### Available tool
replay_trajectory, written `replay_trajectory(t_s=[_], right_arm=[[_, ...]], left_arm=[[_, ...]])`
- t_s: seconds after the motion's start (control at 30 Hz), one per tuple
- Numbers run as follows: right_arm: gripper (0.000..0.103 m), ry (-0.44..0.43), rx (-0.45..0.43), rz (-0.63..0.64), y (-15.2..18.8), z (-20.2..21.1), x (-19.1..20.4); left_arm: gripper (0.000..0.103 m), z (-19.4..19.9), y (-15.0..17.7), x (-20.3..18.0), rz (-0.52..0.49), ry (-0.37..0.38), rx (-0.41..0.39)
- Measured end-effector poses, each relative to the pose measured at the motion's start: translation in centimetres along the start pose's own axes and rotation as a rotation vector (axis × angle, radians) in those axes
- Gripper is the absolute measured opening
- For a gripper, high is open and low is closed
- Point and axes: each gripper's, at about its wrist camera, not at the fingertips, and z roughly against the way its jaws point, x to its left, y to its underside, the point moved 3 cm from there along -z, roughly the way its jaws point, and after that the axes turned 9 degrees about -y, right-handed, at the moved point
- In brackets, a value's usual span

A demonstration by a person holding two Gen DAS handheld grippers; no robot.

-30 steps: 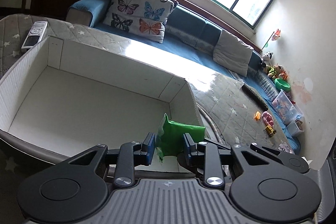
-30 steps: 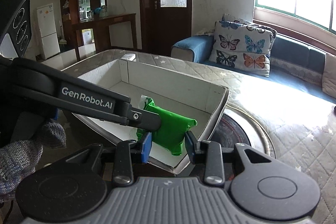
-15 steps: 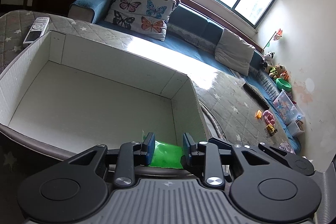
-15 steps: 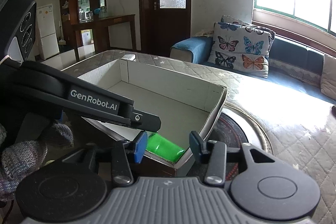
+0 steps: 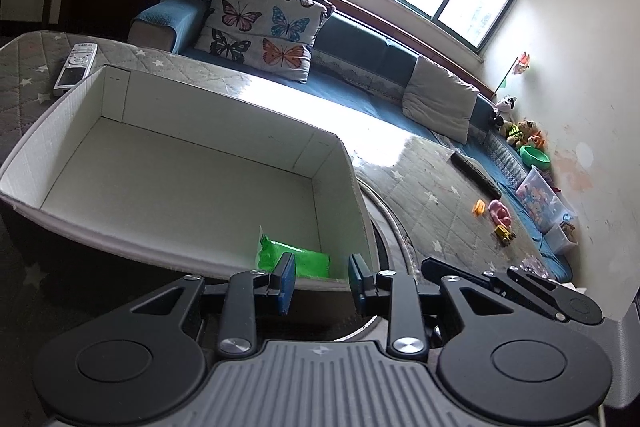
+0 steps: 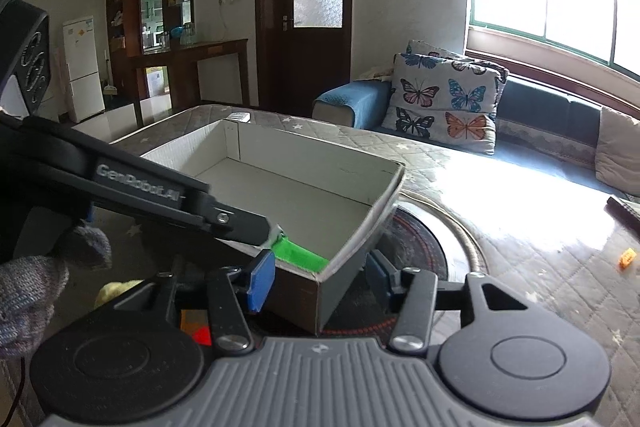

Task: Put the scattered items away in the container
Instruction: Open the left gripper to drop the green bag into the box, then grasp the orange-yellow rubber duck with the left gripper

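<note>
A green packet [image 5: 294, 255] lies flat in the near right corner of the white cardboard box [image 5: 132, 111]; it also shows in the right wrist view [image 6: 300, 254] inside the box [image 6: 304, 163]. My left gripper [image 5: 321, 281] is open and empty, just outside the box's near wall. My right gripper [image 6: 318, 277] is open and empty, straddling the box's near corner. The left gripper's arm [image 6: 160, 195] crosses the right wrist view.
A white remote [image 5: 76, 67] lies on the quilted table beyond the box. A dark remote [image 5: 476, 175] and small toys [image 5: 496, 213] lie to the right. A sofa with a butterfly pillow [image 5: 264, 31] stands behind. A yellow item [image 6: 114, 293] shows low left.
The green packet was held between my left gripper's jaws above the box. The jaws opened and the packet dropped flat into the box corner. Both grippers pulled back slightly.
</note>
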Motion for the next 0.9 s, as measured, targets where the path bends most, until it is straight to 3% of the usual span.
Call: replay_trajectory(t_s=[0.2, 0.43, 0.9], right_arm=[[0.058, 0.034, 0.002, -0.012, 1.6, 2.0, -0.5], [0.059, 0.085, 0.049, -0.041, 4.7, 3.5, -1.6], [0.059, 0.129, 0.102, -0.102, 9.2, 5.6, -3.3]], left_arm=[[0.032, 2.1, 1.5, -0.5, -0.012, 0.010, -0.013], [0.032, 4.6, 4.3, -1.2, -0.049, 0.041, -0.008], [0.034, 7.4, 9.9, -1.6, -0.070, 0.126, 0.072]])
